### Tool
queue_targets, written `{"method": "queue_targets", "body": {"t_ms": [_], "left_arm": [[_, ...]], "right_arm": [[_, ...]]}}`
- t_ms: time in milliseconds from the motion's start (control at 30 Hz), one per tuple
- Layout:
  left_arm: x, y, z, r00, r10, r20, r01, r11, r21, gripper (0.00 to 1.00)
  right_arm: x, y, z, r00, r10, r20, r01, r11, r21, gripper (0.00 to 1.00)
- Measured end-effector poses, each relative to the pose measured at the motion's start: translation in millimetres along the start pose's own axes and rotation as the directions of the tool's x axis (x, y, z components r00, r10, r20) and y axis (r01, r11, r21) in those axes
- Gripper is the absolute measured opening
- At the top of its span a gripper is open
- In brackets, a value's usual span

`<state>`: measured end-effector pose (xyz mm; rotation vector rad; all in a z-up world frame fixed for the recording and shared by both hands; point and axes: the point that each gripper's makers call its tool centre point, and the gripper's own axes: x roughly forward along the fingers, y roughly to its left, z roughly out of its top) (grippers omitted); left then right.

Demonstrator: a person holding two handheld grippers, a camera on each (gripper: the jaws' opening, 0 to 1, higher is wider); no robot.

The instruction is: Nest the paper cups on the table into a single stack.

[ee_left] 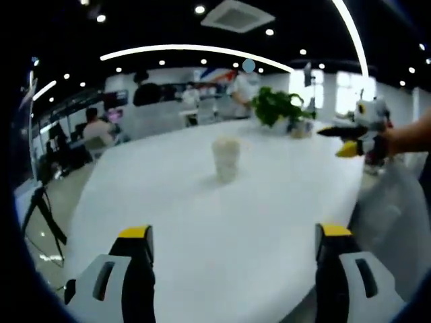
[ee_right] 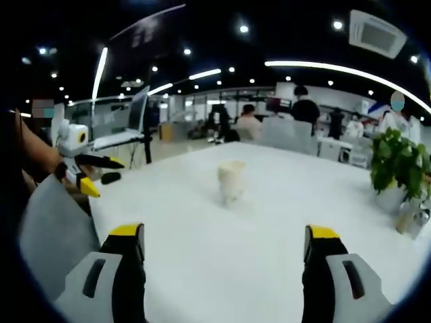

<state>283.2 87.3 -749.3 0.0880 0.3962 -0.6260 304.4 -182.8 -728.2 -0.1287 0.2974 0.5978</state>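
Pale paper cup stack (ee_left: 225, 158) upright mid white round table (ee_left: 202, 229), near potted green plant (ee_left: 277, 108) — light, crushable; grip sidewall gently. Both grippers, left (ee_left: 234, 234) & right (ee_right: 223, 232), spread wide, empty.

You've got a big white table (ee_left: 202, 222) here — the paper cups (ee_left: 225, 159) stand upright out near its middle, blurry, so you can't count them. A potted plant (ee_left: 279, 108) sits by the far edge — well apart from the cups.
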Motion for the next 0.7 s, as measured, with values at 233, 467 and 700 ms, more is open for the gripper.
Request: {"method": "queue_targets", "body": {"t_ms": [233,467,700], "left_arm": [[-2,0.8,9.5,0.999,0.029,0.041,-0.028,0.999,-0.019,0.98],[-3,21.3,21.0,0.983,0.144,0.114,-0.142,0.99,-0.023,0.98],[4,4.2,18.3,0.993,0.076,0.091,-0.076,0.997,-0.008,0.98]], "right_arm": [[-2,16,-9.4,1.0,0.008,-0.013,-0.008,0.999,-0.047,0.97],[3,24,-11.2,1.0,0.013,-0.013,-0.014,0.995,-0.099,0.97],[3,16,-13.9,1.0,-0.007,-0.012,0.006,0.997,-0.072,0.98]]}}
